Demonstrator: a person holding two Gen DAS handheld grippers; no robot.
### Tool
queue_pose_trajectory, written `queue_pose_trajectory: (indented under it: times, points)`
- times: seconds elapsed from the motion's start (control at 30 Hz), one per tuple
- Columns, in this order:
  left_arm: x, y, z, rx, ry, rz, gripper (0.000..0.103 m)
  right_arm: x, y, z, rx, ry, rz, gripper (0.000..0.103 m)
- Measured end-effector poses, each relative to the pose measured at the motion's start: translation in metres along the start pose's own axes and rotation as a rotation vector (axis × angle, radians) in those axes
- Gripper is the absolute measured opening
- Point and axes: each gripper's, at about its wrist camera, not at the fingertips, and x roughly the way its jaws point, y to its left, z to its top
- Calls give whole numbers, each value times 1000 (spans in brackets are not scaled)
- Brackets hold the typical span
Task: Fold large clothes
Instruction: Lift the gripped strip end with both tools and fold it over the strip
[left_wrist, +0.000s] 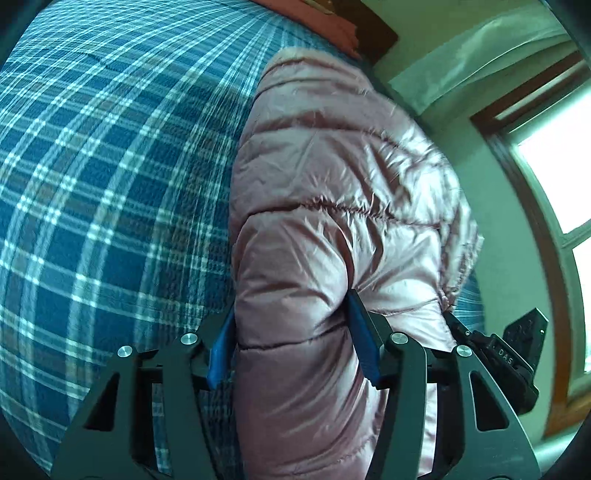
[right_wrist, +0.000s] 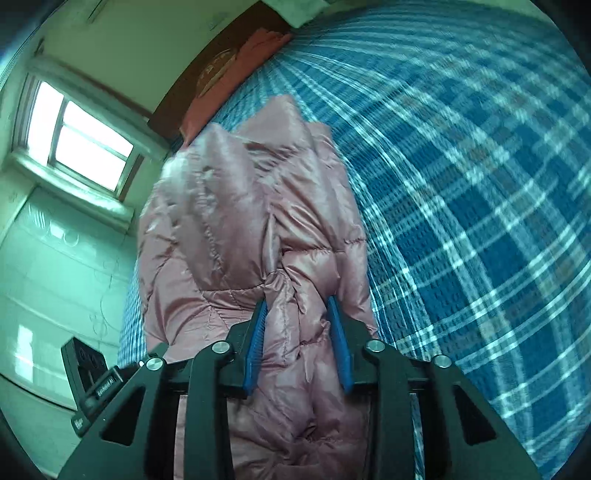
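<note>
The left tool is standing part open, its blue pads pressing into a thick padded fold of the pink quilted jacket, so it is grasping the garment. The right tool is standing narrower, its blue pads clamping a gathered ridge of the same pink quilted jacket. The jacket is lying along the edge of a bed with a blue plaid cover, near the window. In the left view, the other tool's black body is showing beside the jacket, with the letters "DAS" readable. Lettering on the black body in the right view is too blurred to read.
</note>
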Motion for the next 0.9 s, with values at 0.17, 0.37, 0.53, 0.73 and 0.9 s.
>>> queue_pose_trajectory:
  times: [0.17,0.37,0.53,0.73,0.9]
  points:
    - [-19,7,32,-29,-114,-75,69,-11,21,39,-74,-71,13,77]
    - [14,11,63,-79,-47,-90,70,40,16,72,-53,1,-31,77]
    - [37,13,71,-67,5,-39,74,73,-6,73,30,78,18,77]
    - [60,33,69,-163,53,-101,72,82,-20,65,54,95,118,71]
    - [66,23,72,-129,48,-102,55,87,-17,58,61,135,183,46]
